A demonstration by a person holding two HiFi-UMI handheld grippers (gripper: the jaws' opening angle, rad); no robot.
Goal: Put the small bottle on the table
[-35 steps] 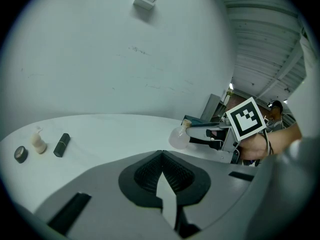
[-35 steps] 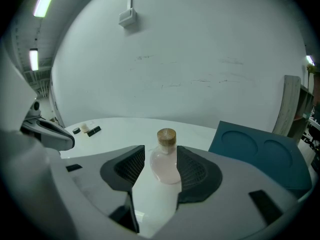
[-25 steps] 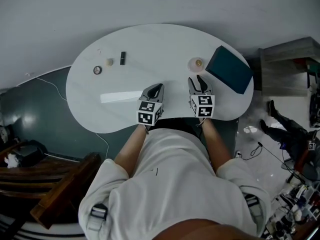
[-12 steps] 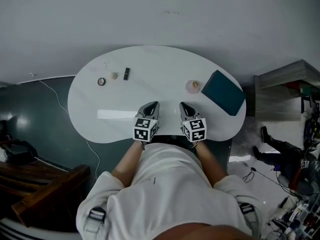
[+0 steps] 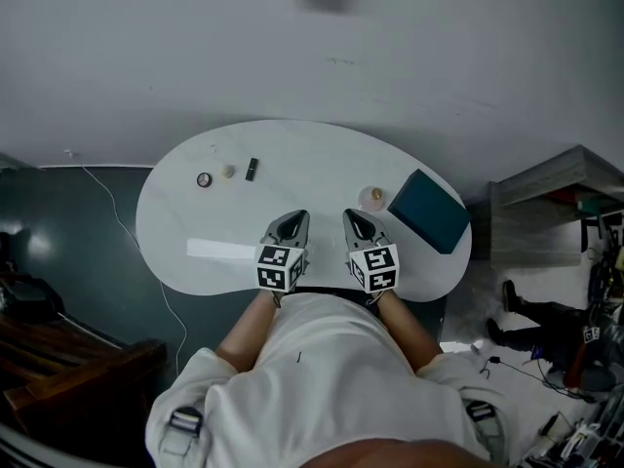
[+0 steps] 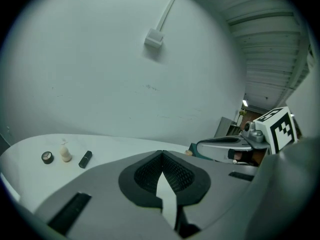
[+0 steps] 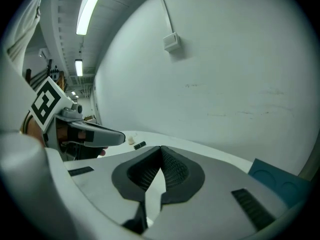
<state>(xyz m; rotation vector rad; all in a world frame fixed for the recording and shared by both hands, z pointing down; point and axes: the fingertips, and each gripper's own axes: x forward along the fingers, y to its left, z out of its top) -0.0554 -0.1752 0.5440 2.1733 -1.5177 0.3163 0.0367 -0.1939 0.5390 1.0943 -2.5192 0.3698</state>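
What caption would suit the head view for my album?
Both shut, the left gripper and right gripper hover over a white table.

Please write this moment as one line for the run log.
left gripper: shut, empty | right gripper: shut, empty | both: over table near edge | small bottle: on table, far left, untouched

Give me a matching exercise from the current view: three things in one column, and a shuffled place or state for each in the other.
Things:
1. teal box
2. small bottle
3. right gripper

Places or states:
a. shut, nothing between its jaws
b. at the right end of the table
c. far left, between a dark disc and a black tube

Pairs: 1-b, 2-c, 3-a
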